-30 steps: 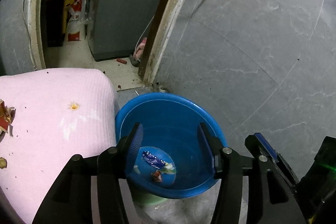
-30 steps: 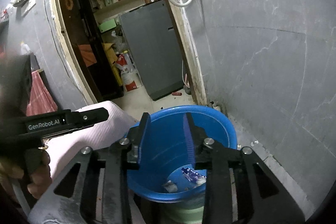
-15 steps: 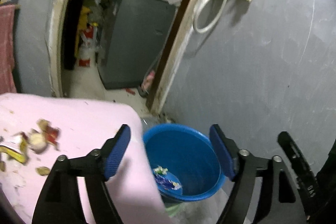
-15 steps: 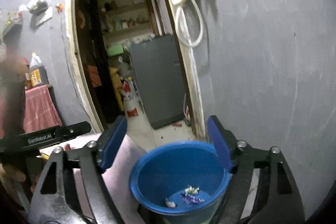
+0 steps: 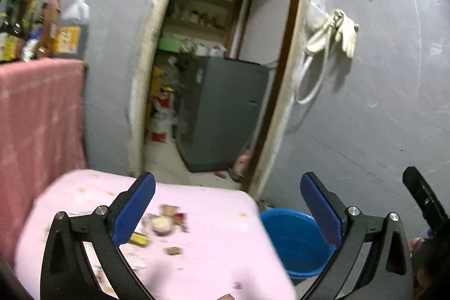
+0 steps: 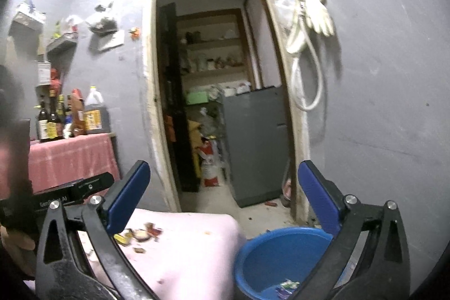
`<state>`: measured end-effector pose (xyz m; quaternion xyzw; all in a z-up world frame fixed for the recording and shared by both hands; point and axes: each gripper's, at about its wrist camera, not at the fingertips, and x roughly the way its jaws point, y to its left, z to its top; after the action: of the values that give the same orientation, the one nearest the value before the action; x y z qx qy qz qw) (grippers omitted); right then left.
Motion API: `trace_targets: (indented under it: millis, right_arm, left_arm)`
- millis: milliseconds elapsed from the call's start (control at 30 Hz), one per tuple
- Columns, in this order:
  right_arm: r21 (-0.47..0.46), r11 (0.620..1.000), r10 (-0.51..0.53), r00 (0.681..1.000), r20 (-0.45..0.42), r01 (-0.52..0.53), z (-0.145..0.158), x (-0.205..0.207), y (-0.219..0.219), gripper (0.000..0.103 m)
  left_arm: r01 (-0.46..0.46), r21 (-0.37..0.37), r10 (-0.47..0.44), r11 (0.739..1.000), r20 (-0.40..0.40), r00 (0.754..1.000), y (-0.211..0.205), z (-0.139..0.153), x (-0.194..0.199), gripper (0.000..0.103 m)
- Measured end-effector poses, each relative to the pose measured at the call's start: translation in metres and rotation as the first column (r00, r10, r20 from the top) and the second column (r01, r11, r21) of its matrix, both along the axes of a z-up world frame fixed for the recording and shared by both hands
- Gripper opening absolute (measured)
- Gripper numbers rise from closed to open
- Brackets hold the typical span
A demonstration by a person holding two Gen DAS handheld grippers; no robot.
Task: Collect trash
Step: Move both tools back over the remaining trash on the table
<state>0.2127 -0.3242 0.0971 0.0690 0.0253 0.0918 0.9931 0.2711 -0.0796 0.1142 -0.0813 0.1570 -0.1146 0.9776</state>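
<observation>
Both claws lifted off the round blue plastic basin (image 6: 281, 257) and swung toward the pink cloth-covered table (image 5: 211, 243). Left gripper (image 5: 227, 212) opening, jaws spread wide, nothing between them; right gripper (image 6: 225, 198) likewise opening, wide and empty. Crumpled wrappers (image 6: 287, 287) seen lying on the basin floor, so that drop judged finished. Scattered food scraps and packets (image 5: 160, 227) left near the table's middle; probably next for collection.

Right tool (image 6: 223, 198) opening, empty, blue basin (image 6: 270, 252) holding wrappers (image 6: 287, 287), pink table (image 6: 191, 246)
</observation>
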Motion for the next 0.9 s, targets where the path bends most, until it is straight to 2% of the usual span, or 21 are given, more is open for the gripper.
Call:
trace_targets:
  millis: [300,467,700,900]
  right_arm:
    - [-0.011,0.994,0.105,0.993,0.055,-0.105,0.011,-0.008,0.063,0.103]
    - [-0.022,0.988,0.155,0.987,0.043,-0.154,0.010,-0.005,0.095,0.103]
    - [-0.058,0.978,0.197,0.980,-0.039,-0.199,-0.005,0.015,0.130,0.103]
    - [-0.102,0.968,0.215,0.966,-0.140,-0.231,-0.030,0.038,0.150,0.103]
  left_arm:
    - [-0.123,0.037,0.120,0.992,0.079,0.990,0.065,0.006,-0.044,0.101]
    - [-0.179,0.037,0.175,0.983,0.095,0.980,0.100,0.002,-0.057,0.101]
    - [-0.207,0.073,0.206,0.976,0.020,0.978,0.134,-0.030,-0.052,0.101]
    - [-0.201,0.094,0.210,0.975,-0.087,0.974,0.151,-0.068,-0.037,0.101]
